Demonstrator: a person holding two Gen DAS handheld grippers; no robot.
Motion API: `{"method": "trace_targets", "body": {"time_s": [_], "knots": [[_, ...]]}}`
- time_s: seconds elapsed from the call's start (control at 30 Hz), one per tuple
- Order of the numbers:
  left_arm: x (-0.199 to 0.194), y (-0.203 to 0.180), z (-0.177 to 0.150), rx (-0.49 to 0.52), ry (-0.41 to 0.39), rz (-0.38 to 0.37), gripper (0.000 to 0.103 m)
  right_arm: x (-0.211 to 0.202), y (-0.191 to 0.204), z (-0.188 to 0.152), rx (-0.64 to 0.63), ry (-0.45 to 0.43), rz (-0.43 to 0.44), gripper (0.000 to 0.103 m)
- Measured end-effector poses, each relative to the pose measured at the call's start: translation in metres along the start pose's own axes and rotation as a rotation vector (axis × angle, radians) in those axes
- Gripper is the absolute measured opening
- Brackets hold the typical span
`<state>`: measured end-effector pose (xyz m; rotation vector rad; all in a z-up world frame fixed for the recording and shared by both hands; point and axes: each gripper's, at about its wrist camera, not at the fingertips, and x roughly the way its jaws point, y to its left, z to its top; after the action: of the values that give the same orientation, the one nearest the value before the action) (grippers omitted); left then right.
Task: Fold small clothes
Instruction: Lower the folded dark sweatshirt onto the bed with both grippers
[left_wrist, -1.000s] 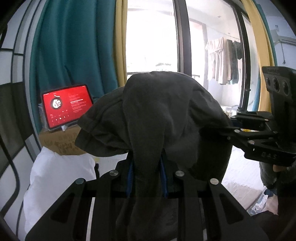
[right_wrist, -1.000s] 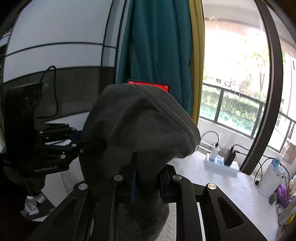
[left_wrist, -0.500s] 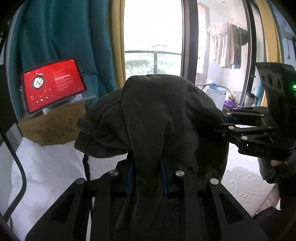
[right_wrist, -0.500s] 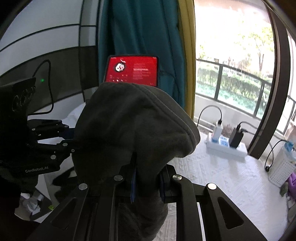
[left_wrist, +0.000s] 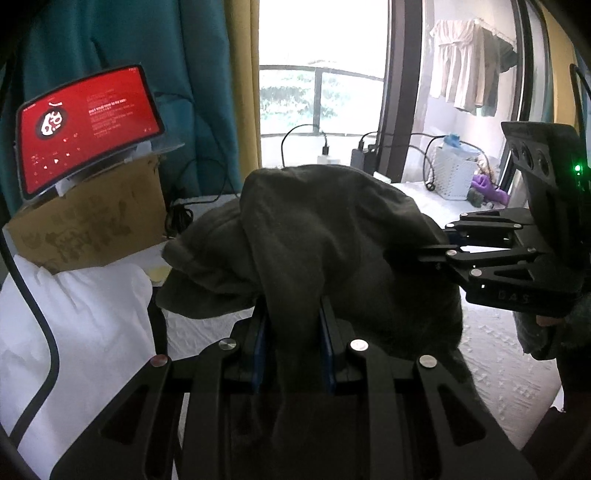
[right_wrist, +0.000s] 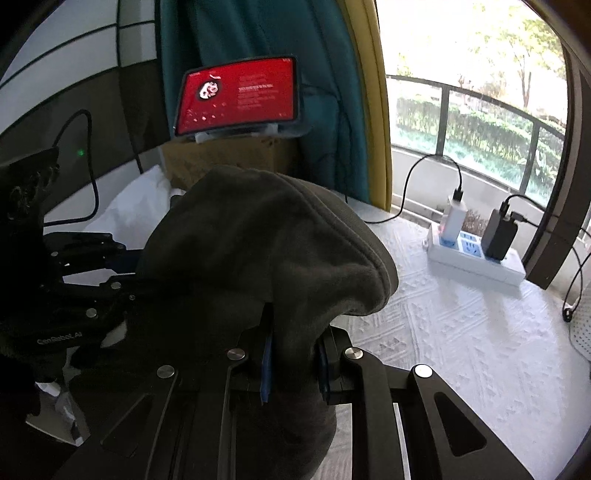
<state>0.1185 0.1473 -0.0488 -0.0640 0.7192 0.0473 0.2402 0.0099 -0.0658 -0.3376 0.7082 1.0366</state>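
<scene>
- Dark grey garment (left_wrist: 332, 236) is hanging in the air between two sets of tongs, bunched in a hump above the white textured bed cover (right_wrist: 461, 332) and not yet lying flat on it.
- Left tongs (left_wrist: 293, 343) are pinching a gathered fold of the cloth between their blue pads; the right tongs (right_wrist: 293, 363) are pinching another fold the same way, each showing at the edge of the other's view.
- Folding is looking barely begun, as a judgement: no crease or neat stack is showing, so spreading and folding are all still to come.
- Compared with a second ago, both views are tilting downward: the red-screened tablet (right_wrist: 240, 94) on its cardboard box (left_wrist: 88, 225) is sitting higher in frame, and the power strip (right_wrist: 476, 258) and more of the bed cover are coming into sight, suggesting the garment is being lowered.
</scene>
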Motion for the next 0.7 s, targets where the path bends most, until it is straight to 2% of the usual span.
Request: {"method": "trace_targets", "body": {"time_s": [0.37,0.57,0.67,0.7], "knots": [[0.050,0.038,-0.003,-0.047,0.109,0.068,0.023,0.059,-0.028,0.001,0.042,0.082,0.028,0.019],[0.078,0.050,0.000,-0.109,0.193,0.037,0.024,0.072,-0.043,-0.006,0.082,0.105,0.039,0.019],[0.089,0.054,0.007,-0.127,0.204,0.010,0.031,0.075,-0.051,-0.010,0.109,0.114,0.040,0.019],[0.093,0.054,0.009,-0.123,0.210,0.006,0.038,0.075,-0.054,-0.011,0.118,0.118,0.042,0.020]]}}
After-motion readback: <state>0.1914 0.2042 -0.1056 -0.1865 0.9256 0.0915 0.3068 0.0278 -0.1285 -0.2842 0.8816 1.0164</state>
